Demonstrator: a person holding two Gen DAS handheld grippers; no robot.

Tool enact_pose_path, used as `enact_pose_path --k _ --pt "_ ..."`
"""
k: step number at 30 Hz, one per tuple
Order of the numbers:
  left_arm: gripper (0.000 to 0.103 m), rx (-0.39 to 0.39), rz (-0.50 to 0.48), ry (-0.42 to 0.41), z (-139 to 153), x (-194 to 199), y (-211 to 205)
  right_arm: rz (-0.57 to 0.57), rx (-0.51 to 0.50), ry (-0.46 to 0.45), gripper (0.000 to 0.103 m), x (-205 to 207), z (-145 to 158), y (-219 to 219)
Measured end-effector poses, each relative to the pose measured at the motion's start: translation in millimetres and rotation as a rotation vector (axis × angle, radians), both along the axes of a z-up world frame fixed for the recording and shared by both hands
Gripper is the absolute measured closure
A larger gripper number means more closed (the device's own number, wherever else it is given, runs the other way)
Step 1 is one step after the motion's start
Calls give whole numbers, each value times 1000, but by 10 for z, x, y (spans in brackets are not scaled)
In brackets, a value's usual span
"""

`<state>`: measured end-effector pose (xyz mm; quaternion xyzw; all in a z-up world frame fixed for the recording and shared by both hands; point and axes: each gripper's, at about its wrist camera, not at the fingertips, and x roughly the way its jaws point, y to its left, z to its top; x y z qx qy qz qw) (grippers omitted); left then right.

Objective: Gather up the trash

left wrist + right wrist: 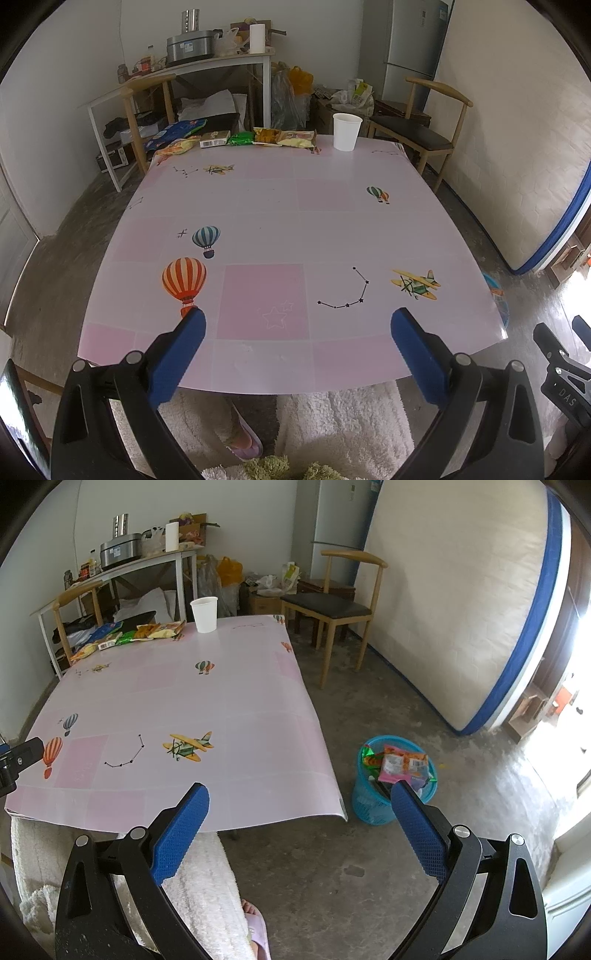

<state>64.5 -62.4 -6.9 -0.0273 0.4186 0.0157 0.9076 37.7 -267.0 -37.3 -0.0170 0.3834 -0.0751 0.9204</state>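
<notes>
Several snack wrappers (258, 138) lie in a row along the far edge of the pink table (295, 221), beside a white paper cup (346, 131). They also show in the right wrist view (147, 632), with the cup (204, 614). A blue trash basket (391, 779) on the floor right of the table holds several wrappers (402, 764). My left gripper (297, 325) is open and empty over the table's near edge. My right gripper (299, 801) is open and empty near the table's right corner, left of the basket.
Wooden chairs (340, 605) stand at the far right and far left of the table. A white side table (177, 74) with a cooker and clutter is at the back. A mattress (461, 609) leans on the right wall. A fridge (413, 48) stands behind.
</notes>
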Motion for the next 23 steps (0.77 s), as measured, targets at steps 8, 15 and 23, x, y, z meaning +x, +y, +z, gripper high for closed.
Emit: enact_pose_path --k 8,15,23 --pt "5 -1 -1 0 1 0 6 1 1 -1 9 1 2 -7" --pt "5 -1 0 -1 0 0 12 1 1 -1 9 4 1 -12" --pt "5 -6 0 4 6 -3 26 2 1 -2 9 6 -3 -17"
